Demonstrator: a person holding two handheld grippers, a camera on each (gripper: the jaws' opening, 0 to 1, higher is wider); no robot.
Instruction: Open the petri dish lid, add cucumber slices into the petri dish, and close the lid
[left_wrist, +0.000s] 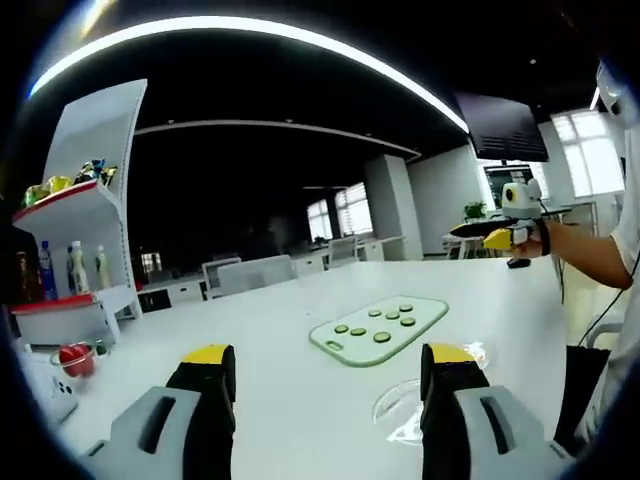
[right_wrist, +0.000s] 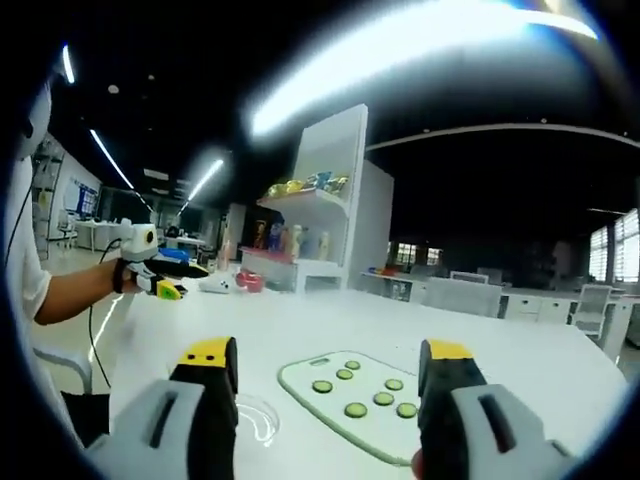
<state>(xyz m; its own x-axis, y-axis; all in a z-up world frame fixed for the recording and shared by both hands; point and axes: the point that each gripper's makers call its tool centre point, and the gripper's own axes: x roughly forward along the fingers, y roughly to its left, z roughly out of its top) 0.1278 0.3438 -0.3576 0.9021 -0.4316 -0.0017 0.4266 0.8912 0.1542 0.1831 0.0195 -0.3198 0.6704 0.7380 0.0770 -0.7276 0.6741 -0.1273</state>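
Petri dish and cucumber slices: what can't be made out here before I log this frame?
- Petri dish, left gripper view: half hidden behind that claw's right jaw; lid on or off cannot be told.
- Petri dish in the right gripper view: clear and faint, partly behind the left jaw.
- Cucumber slices on the cutting board: too small to judge thickness.
- Shelf bottles: labels unreadable.

My left gripper (left_wrist: 325, 400) has two thick black jaws capped with yellow tips, each set on a grey moulded base with a dark slot. My right gripper (right_wrist: 325, 400) is built the same way: black jaws, yellow caps, grey slotted bases. Seen from across, each gripper carries a white rounded housing above yellow-and-black parts. I wear a white short-sleeved shirt (left_wrist: 628, 230), and a thin black cable hangs beside it.
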